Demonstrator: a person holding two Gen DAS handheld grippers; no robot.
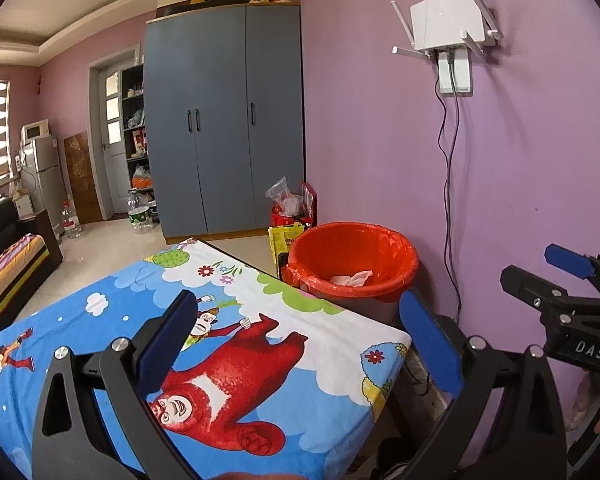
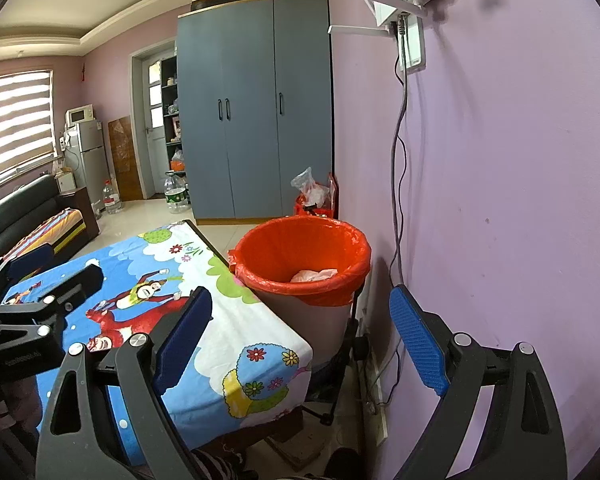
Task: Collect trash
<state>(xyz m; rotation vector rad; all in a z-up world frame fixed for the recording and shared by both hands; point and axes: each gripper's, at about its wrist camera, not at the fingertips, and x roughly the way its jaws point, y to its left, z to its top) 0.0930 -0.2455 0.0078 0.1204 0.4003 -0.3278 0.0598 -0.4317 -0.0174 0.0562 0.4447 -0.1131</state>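
Orange liner first: the bin (image 1: 352, 264) w/ the orange bag stands just beside the far corner of the worktop (image 1: 340, 344), against the purple wall, and there's already white crumpled paper (image 1: 350, 279) lying at its bottom. The right wrist view shows the same wad (image 2: 314, 275) inside the bin (image 2: 300, 260).

Your left hand-held gripper (image 1: 296, 344) has its 2 blue pads spread wide, nothing between them; it hangs over the cartoon-print cloth covering the worktop. Your right hand-held gripper (image 2: 300, 340) is likewise spread wide and empty, aimed toward the bin and the gap by the wall. Each one shows at the edge of the other's camera, so they're side by side, near but not touching.

Step in hand, as I read it: btwn pickups, or possibly done. No loose trash shows on the cloth in either view; whatever was to be collected looks binned already.

Next move, if anything's left: you'd need to look around for more scraps, since the floor under the worktop edge and the area behind you aren't visible. Keep pads wide on approach, come at any scrap from above, pinch it, then carry over the bin rim before letting go. Watch the cable (image 2: 398, 160) running down the wall beside the bin, and don't snag the liner's edge.
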